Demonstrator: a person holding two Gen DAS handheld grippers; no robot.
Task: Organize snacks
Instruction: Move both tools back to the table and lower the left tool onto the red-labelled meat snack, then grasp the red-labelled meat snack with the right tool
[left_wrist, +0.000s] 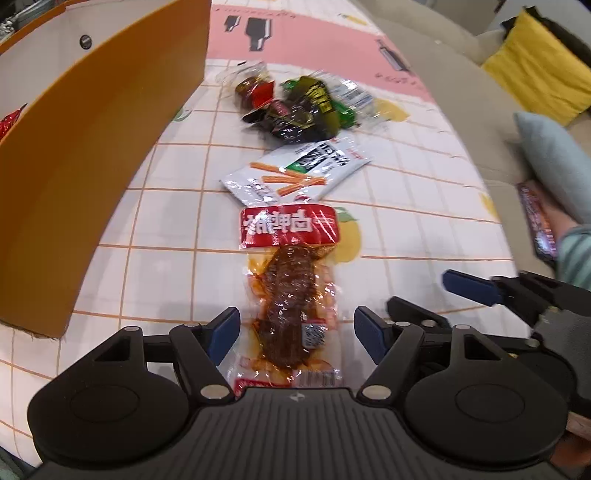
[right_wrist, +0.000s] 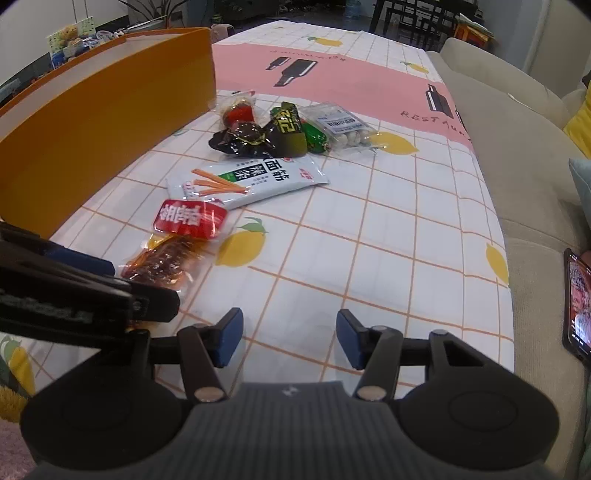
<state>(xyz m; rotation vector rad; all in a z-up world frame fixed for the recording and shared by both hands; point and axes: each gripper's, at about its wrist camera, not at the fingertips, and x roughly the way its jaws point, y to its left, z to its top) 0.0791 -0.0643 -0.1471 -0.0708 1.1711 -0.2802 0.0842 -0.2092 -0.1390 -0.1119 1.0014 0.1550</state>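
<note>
A clear packet of brown meat with a red label (left_wrist: 291, 280) lies on the checked tablecloth (left_wrist: 406, 229). My left gripper (left_wrist: 297, 338) is open and straddles the packet's near end, its blue pads clear of both sides. Further back lie a white packet printed with orange sticks (left_wrist: 295, 170) and a pile of dark and green snacks (left_wrist: 299, 107). My right gripper (right_wrist: 290, 338) is open over bare cloth with nothing between its fingers. The red-label packet (right_wrist: 177, 243) lies to its left, beside the left gripper's fingers (right_wrist: 79, 260).
A large orange box (left_wrist: 92, 147) with a white inside stands along the left, also seen as the orange box (right_wrist: 92, 122). A clear pack of pale round pieces (right_wrist: 343, 129) ends the pile. A beige sofa (right_wrist: 517, 147) runs along the right, and a phone (right_wrist: 576, 302) lies there.
</note>
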